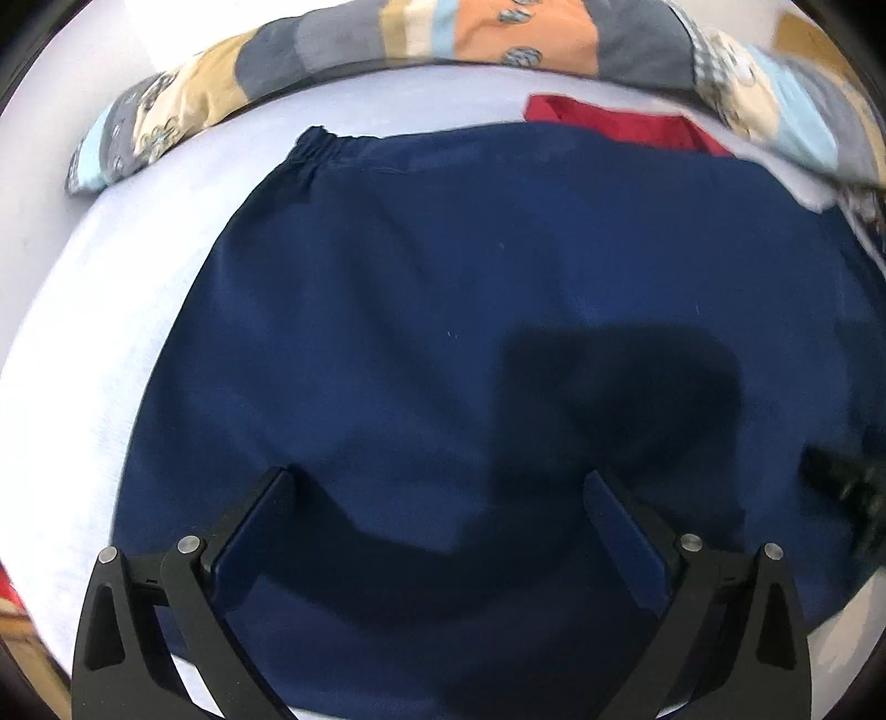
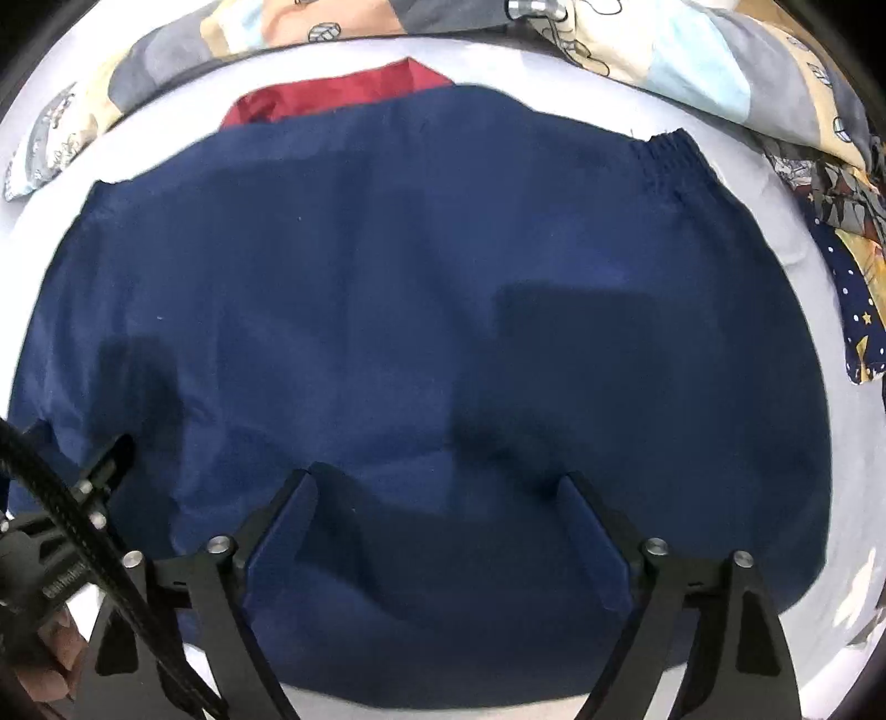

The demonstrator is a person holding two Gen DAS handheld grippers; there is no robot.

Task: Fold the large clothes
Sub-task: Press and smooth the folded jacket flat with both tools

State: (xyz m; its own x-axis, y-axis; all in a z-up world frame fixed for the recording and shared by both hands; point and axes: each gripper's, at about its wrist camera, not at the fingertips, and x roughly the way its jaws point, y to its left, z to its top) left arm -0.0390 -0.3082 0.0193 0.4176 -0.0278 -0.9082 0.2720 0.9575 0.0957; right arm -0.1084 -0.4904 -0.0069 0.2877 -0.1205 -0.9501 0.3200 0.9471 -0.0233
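Your left gripper (image 1: 440, 482) and right gripper (image 2: 437, 487) both hover with jaws spread, grasping nothing, above the navy garment (image 1: 415, 310) lying flat on the white sheet (image 1: 83, 332).

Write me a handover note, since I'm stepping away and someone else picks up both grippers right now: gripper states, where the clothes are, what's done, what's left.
Left gripper: open, empty, above the navy garment.
Right gripper: open, empty, over the same garment.
Navy garment lies spread fairly flat on the white sheet; elastic waistband at the far edge.
Red cloth peeks out beyond its far edge, beside the patterned quilt.
Done: laid out; how many folds, cannot tell.
Left: grasp an edge and fold.
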